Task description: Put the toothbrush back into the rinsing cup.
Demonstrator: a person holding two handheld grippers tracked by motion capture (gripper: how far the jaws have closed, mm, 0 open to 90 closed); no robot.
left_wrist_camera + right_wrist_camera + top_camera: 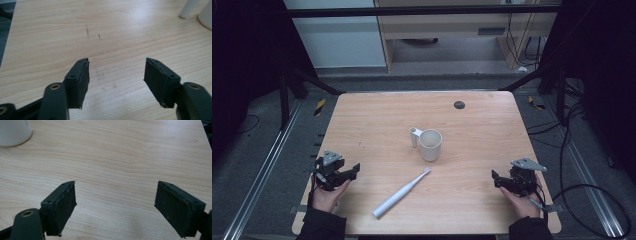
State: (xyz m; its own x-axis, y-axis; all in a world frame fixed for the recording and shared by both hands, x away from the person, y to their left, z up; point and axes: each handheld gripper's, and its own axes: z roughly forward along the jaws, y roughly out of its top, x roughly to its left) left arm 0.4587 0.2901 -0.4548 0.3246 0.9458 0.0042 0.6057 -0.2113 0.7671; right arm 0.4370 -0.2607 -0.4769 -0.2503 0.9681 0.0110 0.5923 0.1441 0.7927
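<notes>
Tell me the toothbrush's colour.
The toothbrush is white to pale grey, best seen in the high view.

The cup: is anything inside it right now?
From the high view, the cup looks empty where its interior shows, though its near wall hides the bottom. A small white tube stands beside it, outside.

I see the left gripper (pixel 355 168) low at the near left, jaws spread wide with nothing between them, pointing inward. Right gripper (pixel 495 176) sits at the near right, jaws likewise parted and empty. Each hand grips from below.
</notes>
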